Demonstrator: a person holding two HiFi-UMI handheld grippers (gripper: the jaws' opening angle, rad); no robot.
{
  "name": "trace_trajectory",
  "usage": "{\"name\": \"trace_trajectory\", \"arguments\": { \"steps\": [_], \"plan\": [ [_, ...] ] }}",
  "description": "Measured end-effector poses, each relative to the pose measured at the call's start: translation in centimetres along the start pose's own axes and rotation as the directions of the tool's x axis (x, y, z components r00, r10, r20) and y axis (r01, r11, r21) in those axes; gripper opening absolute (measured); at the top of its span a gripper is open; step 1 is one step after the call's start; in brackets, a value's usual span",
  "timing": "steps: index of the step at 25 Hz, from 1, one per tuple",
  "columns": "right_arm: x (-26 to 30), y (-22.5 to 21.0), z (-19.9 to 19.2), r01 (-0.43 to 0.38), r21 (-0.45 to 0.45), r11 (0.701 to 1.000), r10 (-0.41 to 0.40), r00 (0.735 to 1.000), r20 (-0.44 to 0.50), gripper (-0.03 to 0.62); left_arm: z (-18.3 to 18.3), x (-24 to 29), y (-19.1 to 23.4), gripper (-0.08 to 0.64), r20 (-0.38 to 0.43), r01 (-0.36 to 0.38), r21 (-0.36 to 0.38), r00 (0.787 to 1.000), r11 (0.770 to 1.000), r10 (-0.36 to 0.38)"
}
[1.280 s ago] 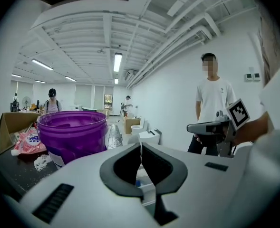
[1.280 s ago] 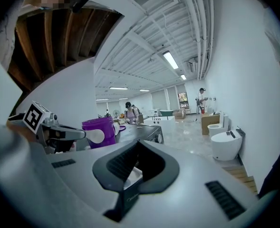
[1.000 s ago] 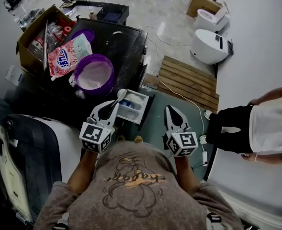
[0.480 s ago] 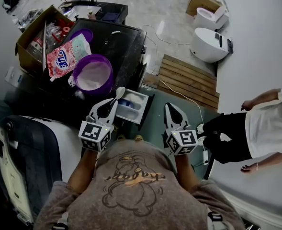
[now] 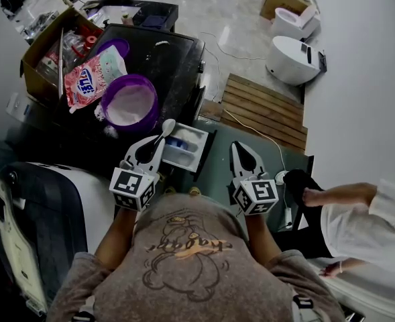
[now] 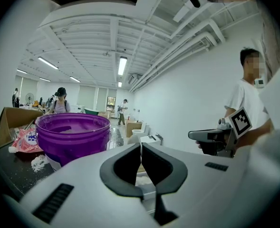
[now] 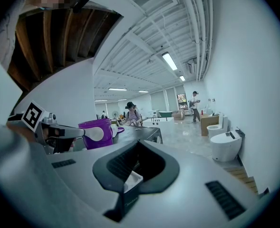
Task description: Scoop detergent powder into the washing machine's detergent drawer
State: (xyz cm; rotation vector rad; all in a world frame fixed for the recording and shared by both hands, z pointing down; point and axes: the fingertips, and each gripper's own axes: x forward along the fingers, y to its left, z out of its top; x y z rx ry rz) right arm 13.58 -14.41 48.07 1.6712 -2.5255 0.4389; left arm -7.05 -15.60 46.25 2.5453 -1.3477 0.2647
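My left gripper [image 5: 161, 138] is shut on the handle of a white spoon [image 5: 168, 126], whose bowl sticks out over the left edge of the open white detergent drawer [image 5: 189, 149]. In the left gripper view the handle [image 6: 140, 152] shows edge-on between the closed jaws [image 6: 140, 145], with the drawer's powder [image 6: 142, 178] below. The purple tub of powder [image 5: 130, 104] [image 6: 73, 134] stands just beyond, beside a detergent bag [image 5: 90, 78]. My right gripper [image 5: 236, 145] [image 7: 138, 142] hangs shut and empty to the right of the drawer [image 7: 129, 179].
A cardboard box [image 5: 44, 49] sits left of the black worktop [image 5: 177, 56]. A white machine [image 5: 76, 200] stands at lower left. A wooden pallet [image 5: 264, 113] and toilets [image 5: 292, 60] lie on the floor at right. A person [image 5: 358, 220] crouches at right.
Both grippers have stayed almost still, the spoon still over the drawer's edge. The person at the right has moved down and nearer.
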Motion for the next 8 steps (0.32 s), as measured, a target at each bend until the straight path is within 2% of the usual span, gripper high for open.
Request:
{"name": "trace_trajectory", "arguments": {
  "steps": [8],
  "plan": [
    [0.17, -0.29, 0.18, 0.0, -0.002, 1.0, 0.0, 1.0, -0.001, -0.002, 0.16, 0.39, -0.42, 0.023, -0.002, 0.013, 0.015, 1.0, 1.0, -0.013]
  ]
}}
